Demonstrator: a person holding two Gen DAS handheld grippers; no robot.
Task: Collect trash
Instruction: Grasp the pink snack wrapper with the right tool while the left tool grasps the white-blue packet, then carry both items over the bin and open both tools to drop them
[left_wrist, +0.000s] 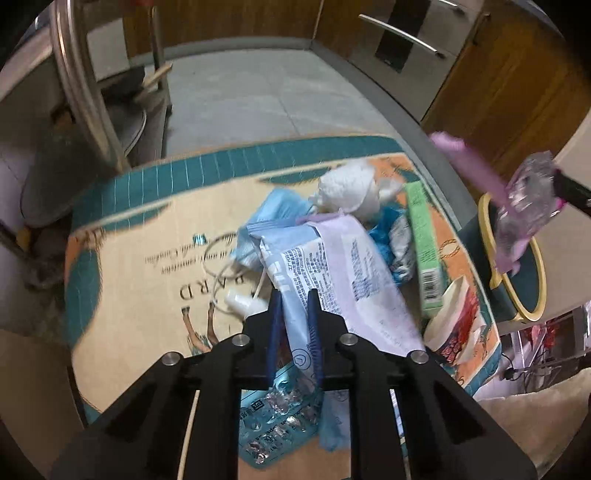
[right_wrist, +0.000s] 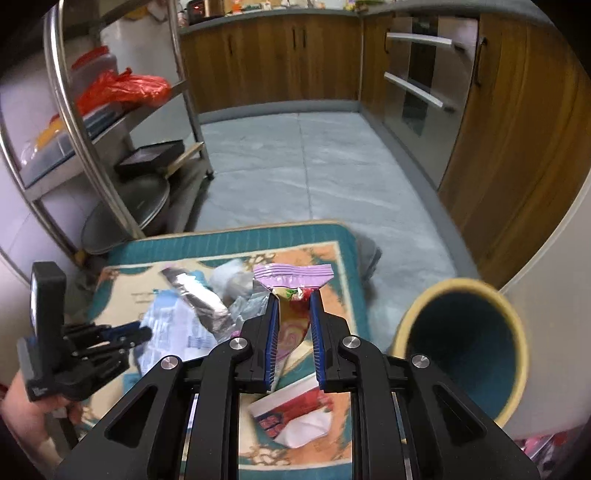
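Note:
Trash lies piled on a teal-bordered mat (left_wrist: 147, 206). My left gripper (left_wrist: 293, 295) points down into the pile, shut on a blue-and-white plastic wrapper (left_wrist: 317, 266) that runs up between its blue pads. My right gripper (right_wrist: 293, 295) is shut on a pink-topped snack pouch (right_wrist: 295, 275) held above the mat. Beside it on the right stands the yellow-rimmed teal bin (right_wrist: 454, 286). In the left wrist view the pouch (left_wrist: 524, 199) hangs over the bin (left_wrist: 541, 280), with the right gripper (left_wrist: 569, 188) at the frame's edge. The right wrist view shows the left gripper (right_wrist: 144, 332) low at the left.
On the mat lie a white tissue wad (left_wrist: 351, 192), a green box (left_wrist: 424, 240), a red-and-white paper cup (left_wrist: 454, 325), a blister pack (left_wrist: 277, 417), a blue face mask (left_wrist: 266, 218) and a silver foil wrapper (right_wrist: 199, 295). A metal rack (right_wrist: 74, 122) stands left, wooden cabinets (right_wrist: 517, 147) right.

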